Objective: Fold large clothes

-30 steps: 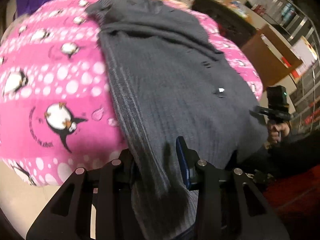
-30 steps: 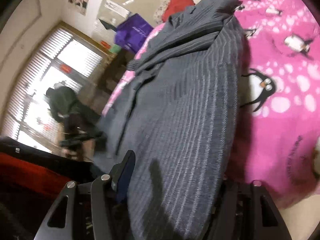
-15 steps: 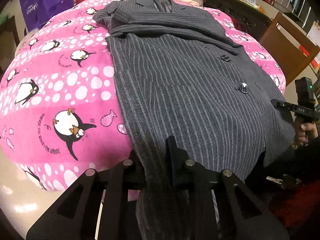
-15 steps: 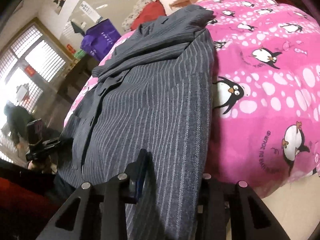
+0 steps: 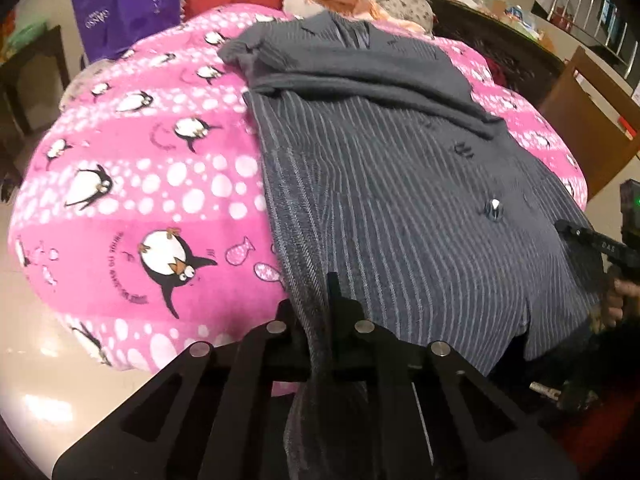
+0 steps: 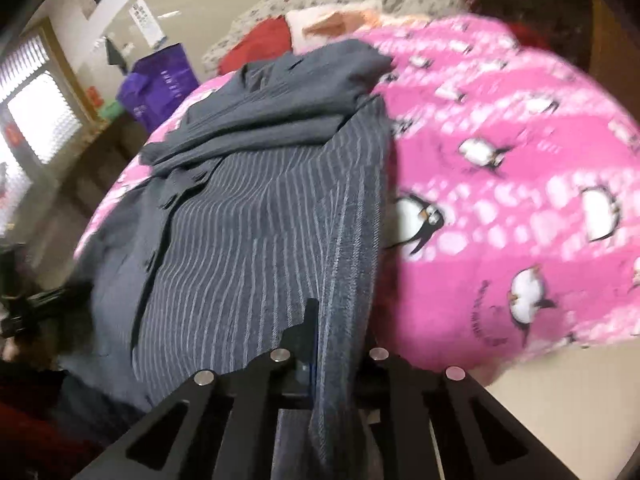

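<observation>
While the striped coat (image 5: 400, 208) drapes the penguin blanket (image 5: 132, 184), each hand-held gripper (image 5: 320, 312) (image 6: 340, 332) has just closed, pinching its hem.

Landmark: you have the pink penguin blanket (image 5: 132, 184) spread in front of you; everything below is placed from it.
Floor: pale and glossy under the blanket's near edge (image 5: 36, 360).
Wall: beige, beyond the blanket's far end (image 6: 208, 4), with papers pinned on it.
Window: bright, with blinds, far off the blanket's left in your right view (image 6: 36, 120).
Purple bag: by the blanket's far corner (image 5: 124, 8).
Wooden chair: just off its right side (image 5: 588, 120).
Metal rack: behind that chair (image 5: 592, 4).
</observation>
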`<state>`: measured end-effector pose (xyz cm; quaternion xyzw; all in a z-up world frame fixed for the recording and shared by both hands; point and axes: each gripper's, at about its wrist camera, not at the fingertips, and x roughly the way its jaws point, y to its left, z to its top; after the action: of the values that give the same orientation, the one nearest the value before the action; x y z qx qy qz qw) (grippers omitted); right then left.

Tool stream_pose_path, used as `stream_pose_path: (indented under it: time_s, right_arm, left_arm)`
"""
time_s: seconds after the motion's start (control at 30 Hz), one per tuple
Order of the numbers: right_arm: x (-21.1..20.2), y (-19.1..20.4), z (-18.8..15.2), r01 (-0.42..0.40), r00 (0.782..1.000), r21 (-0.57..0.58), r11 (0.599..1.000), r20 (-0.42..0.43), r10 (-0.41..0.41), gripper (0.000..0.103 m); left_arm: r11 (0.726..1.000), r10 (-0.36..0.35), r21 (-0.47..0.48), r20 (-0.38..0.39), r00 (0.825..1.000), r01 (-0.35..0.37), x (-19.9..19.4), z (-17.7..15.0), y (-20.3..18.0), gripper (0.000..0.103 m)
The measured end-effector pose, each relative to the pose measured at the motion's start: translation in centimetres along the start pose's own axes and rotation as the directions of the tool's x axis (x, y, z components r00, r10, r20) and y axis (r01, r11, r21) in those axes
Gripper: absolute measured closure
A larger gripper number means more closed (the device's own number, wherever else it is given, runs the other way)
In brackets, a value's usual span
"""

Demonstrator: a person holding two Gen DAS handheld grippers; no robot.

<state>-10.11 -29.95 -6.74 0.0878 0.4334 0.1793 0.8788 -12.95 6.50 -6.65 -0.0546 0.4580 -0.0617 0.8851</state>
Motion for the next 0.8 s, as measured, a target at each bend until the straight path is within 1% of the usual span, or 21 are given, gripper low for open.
stream_pose_path:
  time_s: [0.07, 0.1, 0.13, 0.17, 0.2, 0.23, 0.3, 0.33, 0.4, 0.43, 0.47, 0.5, 0.57, 0.6, 0.67, 0.7, 0.73, 0.8]
  right_arm:
    - [-0.6, 0.3, 0.2, 0.003, 1.000, 0.010, 1.000, 0.022, -0.003, 0.097]
    - [-1.1, 0.4, 0.5, -0.008, 0.999, 0.018, 1.000, 0.035, 0.008, 0.097]
    - [-2.0, 0.4, 1.1, -0.024, 0.998, 0.025, 0.999, 0.062, 0.023, 0.098]
    - [-2.7, 0.4, 1.6, -0.041, 0.996, 0.026, 0.999, 0.083, 0.038, 0.098]
    - [-3.6, 0.4, 2.4, -0.061, 0.992, 0.022, 0.998, 0.110, 0.058, 0.098]
    - [-4.3, 0.6, 3.3, -0.074, 0.989, 0.015, 0.997, 0.131, 0.072, 0.098]
    - [-5.3, 0.8, 5.1, -0.116, 0.979, 0.008, 0.993, 0.168, 0.113, 0.098]
    - [-5.9, 0.5, 6.4, -0.161, 0.968, 0.016, 0.987, 0.196, 0.155, 0.098]
    - [-6.1, 0.2, 8.3, -0.269, 0.943, 0.040, 0.962, 0.212, 0.255, 0.098]
    - [-6.3, 0.0, 8.8, -0.313, 0.931, 0.054, 0.948, 0.216, 0.295, 0.098]
    - [-6.2, -0.2, 9.2, -0.374, 0.912, 0.072, 0.925, 0.209, 0.352, 0.098]
    - [-6.1, -0.3, 9.4, -0.418, 0.896, 0.087, 0.904, 0.202, 0.395, 0.098]
    - [-5.8, -0.7, 9.2, -0.463, 0.880, 0.111, 0.880, 0.179, 0.440, 0.098]
    - [-5.8, -1.2, 9.0, -0.495, 0.863, 0.124, 0.860, 0.179, 0.472, 0.098]
    - [-5.8, -1.9, 8.9, -0.516, 0.851, 0.135, 0.846, 0.194, 0.488, 0.098]
    - [-5.8, -2.3, 9.1, -0.520, 0.847, 0.143, 0.842, 0.210, 0.488, 0.098]
    - [-5.7, -2.8, 9.5, -0.525, 0.843, 0.147, 0.839, 0.227, 0.488, 0.098]
    - [-5.3, -3.7, 10.7, -0.535, 0.833, 0.151, 0.831, 0.261, 0.488, 0.098]
  left_arm:
    - [1.000, 0.001, -0.015, 0.037, 0.999, -0.001, -0.9, 0.4, 0.1, 0.100]
    - [1.000, 0.000, -0.018, 0.054, 0.999, 0.001, -1.2, 0.6, 0.1, 0.100]
    - [1.000, -0.014, -0.024, 0.087, 0.996, 0.016, -2.0, 1.1, 0.2, 0.100]
    - [0.998, -0.045, -0.031, 0.116, 0.992, 0.049, -2.7, 1.8, 0.3, 0.100]
    - [0.997, -0.059, -0.036, 0.132, 0.989, 0.065, -3.1, 2.3, 0.3, 0.100]
    - [0.995, -0.083, -0.046, 0.162, 0.983, 0.091, -3.7, 3.2, 0.4, 0.100]
    - [0.986, -0.142, -0.060, 0.194, 0.971, 0.156, -4.3, 4.7, 0.5, 0.100]
    - [0.977, -0.181, -0.074, 0.212, 0.960, 0.200, -4.6, 5.7, 0.7, 0.100]
    - [0.948, -0.276, -0.093, 0.227, 0.934, 0.303, -4.6, 7.3, 0.9, 0.100]
    - [0.941, -0.293, -0.099, 0.231, 0.928, 0.322, -4.7, 7.6, 0.9, 0.100]
    - [0.930, -0.323, -0.107, 0.224, 0.920, 0.353, -4.4, 7.9, 0.9, 0.100]
    - [0.925, -0.336, -0.107, 0.215, 0.917, 0.364, -4.4, 7.9, 0.9, 0.100]
    - [0.927, -0.337, -0.102, 0.198, 0.920, 0.361, -4.4, 7.4, 0.7, 0.100]
    - [0.925, -0.342, -0.102, 0.193, 0.919, 0.366, -4.4, 7.3, 1.0, 0.100]
    - [0.924, -0.335, -0.120, 0.204, 0.920, 0.363, -4.5, 7.5, 1.3, 0.100]
    - [0.918, -0.338, -0.141, 0.214, 0.916, 0.372, -4.5, 7.9, 1.7, 0.100]
    - [0.913, -0.333, -0.162, 0.235, 0.913, 0.375, -4.4, 8.9, 2.4, 0.100]
    - [0.916, -0.310, -0.173, 0.270, 0.912, 0.363, -4.2, 10.6, 3.2, 0.100]
